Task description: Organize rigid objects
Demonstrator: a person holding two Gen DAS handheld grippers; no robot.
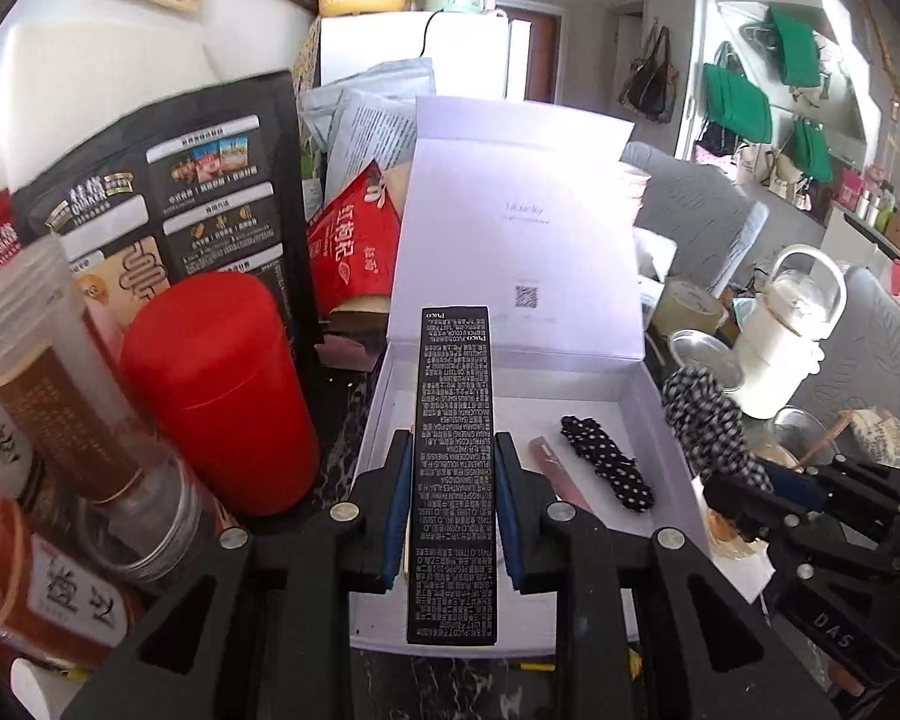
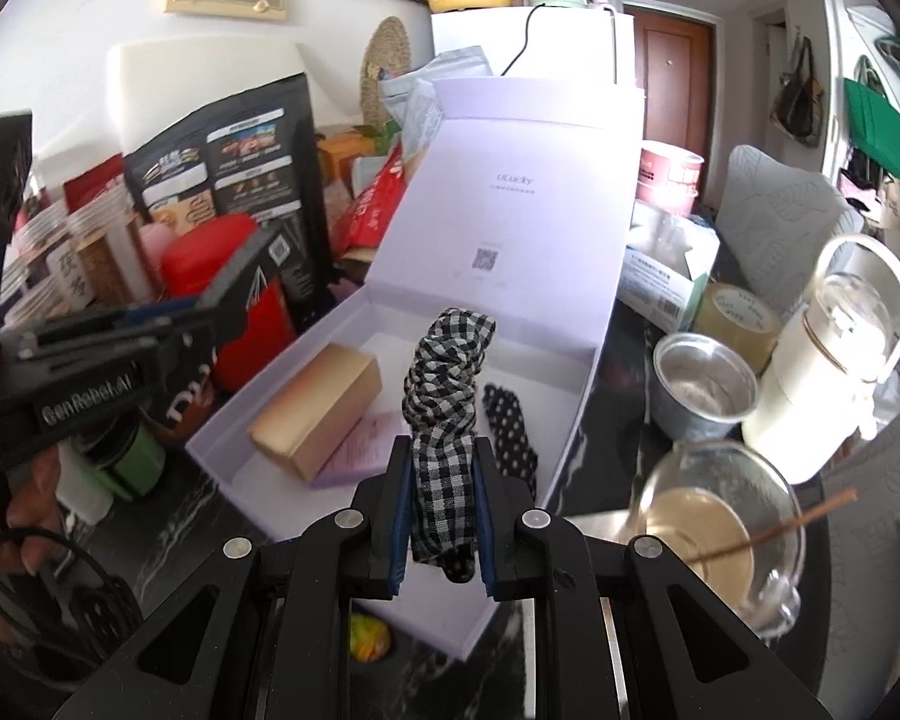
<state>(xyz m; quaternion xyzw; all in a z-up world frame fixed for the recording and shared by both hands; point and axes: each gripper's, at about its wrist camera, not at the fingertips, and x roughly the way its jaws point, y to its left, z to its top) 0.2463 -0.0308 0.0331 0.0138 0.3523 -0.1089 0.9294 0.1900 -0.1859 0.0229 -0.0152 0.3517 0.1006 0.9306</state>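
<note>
My left gripper [image 1: 455, 450] is shut on a long black printed carton [image 1: 455, 474], which it holds over the open white lidded box [image 1: 660, 420]. In the right wrist view my right gripper [image 2: 444, 456] is shut on a black-and-white checked hair scrunchie [image 2: 447, 378], above the same box [image 2: 576, 414]. Inside the box lie a gold carton [image 2: 318, 408], a flat lilac packet [image 2: 360, 450], a black polka-dot scrunchie [image 2: 510, 426] and a pink tube [image 1: 555, 468]. The left gripper with its carton shows at the left of the right wrist view [image 2: 168, 312].
A red canister [image 1: 222, 390], jars and a black food pouch [image 1: 168, 192] crowd the left of the box. On the right stand a metal cup [image 2: 705, 384], a white kettle [image 2: 834, 372], a tape roll [image 2: 738, 318] and a glass bowl [image 2: 720, 528] with a stick. A hand [image 2: 24, 510] shows at the left.
</note>
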